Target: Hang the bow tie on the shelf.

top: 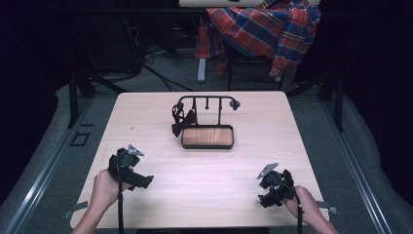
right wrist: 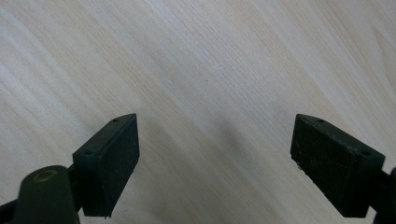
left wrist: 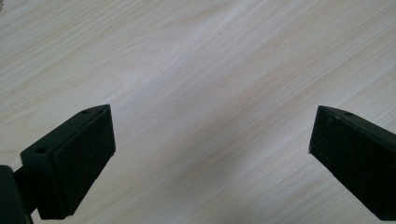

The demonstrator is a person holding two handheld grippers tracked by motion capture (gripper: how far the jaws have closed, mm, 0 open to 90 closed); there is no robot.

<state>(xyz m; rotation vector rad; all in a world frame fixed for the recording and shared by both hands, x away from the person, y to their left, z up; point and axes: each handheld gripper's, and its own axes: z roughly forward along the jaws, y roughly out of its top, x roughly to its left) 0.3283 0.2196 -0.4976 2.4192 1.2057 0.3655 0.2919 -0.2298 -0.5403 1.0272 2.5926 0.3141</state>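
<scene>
Both grippers, left (top: 130, 170) and right (top: 272, 187), hover wide open, holding nothing. I fear snagging the bow tie (top: 182, 122) and tipping its rack (top: 207, 119).

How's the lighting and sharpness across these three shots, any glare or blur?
High view: the table is evenly lit, surroundings fall into darkness, the dark bow tie on the rack looks soft. Left gripper view: sharp wood grain, a pale sheen mid-frame. Right gripper view: grain crisp, faint shadow between the open jaws.
</scene>
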